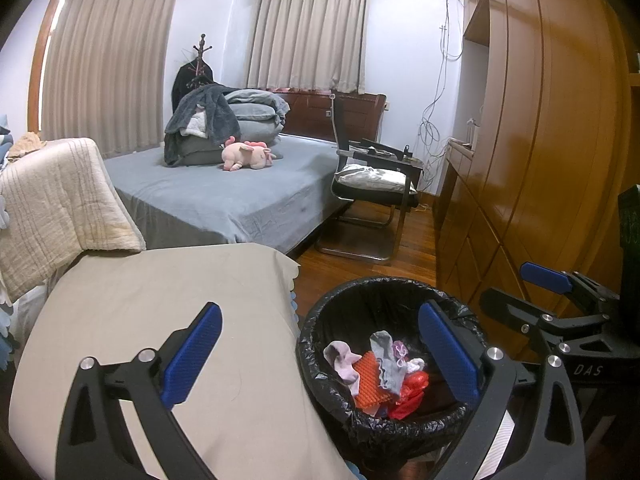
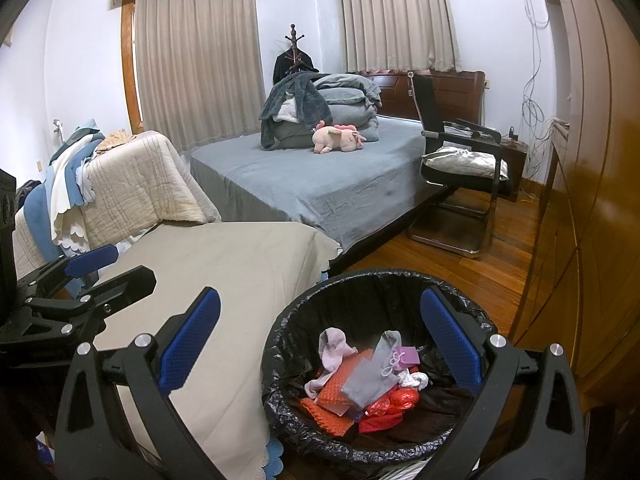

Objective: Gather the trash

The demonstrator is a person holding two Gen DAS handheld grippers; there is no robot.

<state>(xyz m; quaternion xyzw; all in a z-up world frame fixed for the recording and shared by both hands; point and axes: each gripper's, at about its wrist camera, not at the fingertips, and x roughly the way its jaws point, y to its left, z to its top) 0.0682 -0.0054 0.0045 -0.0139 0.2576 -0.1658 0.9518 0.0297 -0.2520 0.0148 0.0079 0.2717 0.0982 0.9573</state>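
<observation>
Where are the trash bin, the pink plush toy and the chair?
Bin point(image 2: 280, 360), right wrist view, left rim.
Plush toy point(image 2: 338, 139), right wrist view, body.
Chair point(image 1: 372, 178), left wrist view, seat cushion.

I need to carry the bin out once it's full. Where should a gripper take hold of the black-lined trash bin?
Grip the trash bin at its near rim, from above, one finger inside and one outside: the round body looks too wide to span, while the bag-covered rim is thin and open.
</observation>
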